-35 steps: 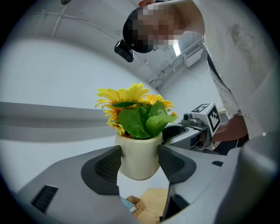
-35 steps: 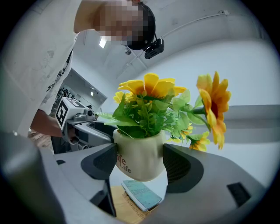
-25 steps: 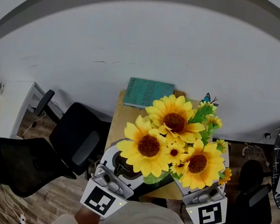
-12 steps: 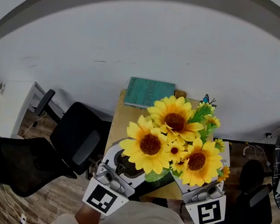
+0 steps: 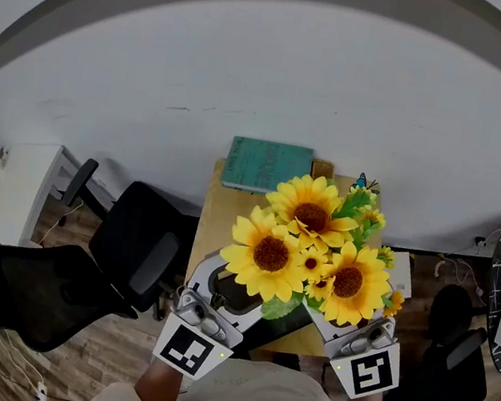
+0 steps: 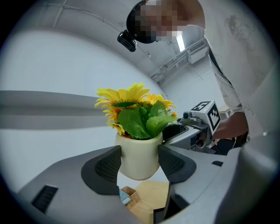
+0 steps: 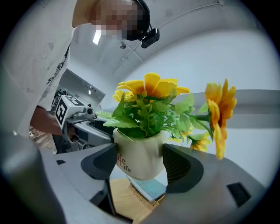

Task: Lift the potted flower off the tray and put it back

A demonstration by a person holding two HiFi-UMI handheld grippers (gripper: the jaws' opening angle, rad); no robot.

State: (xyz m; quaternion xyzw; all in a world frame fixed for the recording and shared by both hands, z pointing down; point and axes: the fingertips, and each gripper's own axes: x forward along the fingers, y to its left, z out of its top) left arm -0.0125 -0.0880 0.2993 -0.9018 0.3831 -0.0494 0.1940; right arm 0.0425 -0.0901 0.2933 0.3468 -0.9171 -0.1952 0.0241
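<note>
Cream ceramic pot of yellow artificial sunflowers (image 6: pixel 138 151) hangs in air above small light wooden desk (image 5: pixel 216 222). Left hand-held gripper (image 6: pixel 140 162) and right hand-held gripper (image 7: pixel 141 161) both clenched on pot from opposite sides, likely so top-heavy bouquet sits upright.

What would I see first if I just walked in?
The big yellow sunflowers, right in the middle. Their cream pot is gripped by the left gripper and the right gripper, up in the air over a wooden table with a teal book.
</note>
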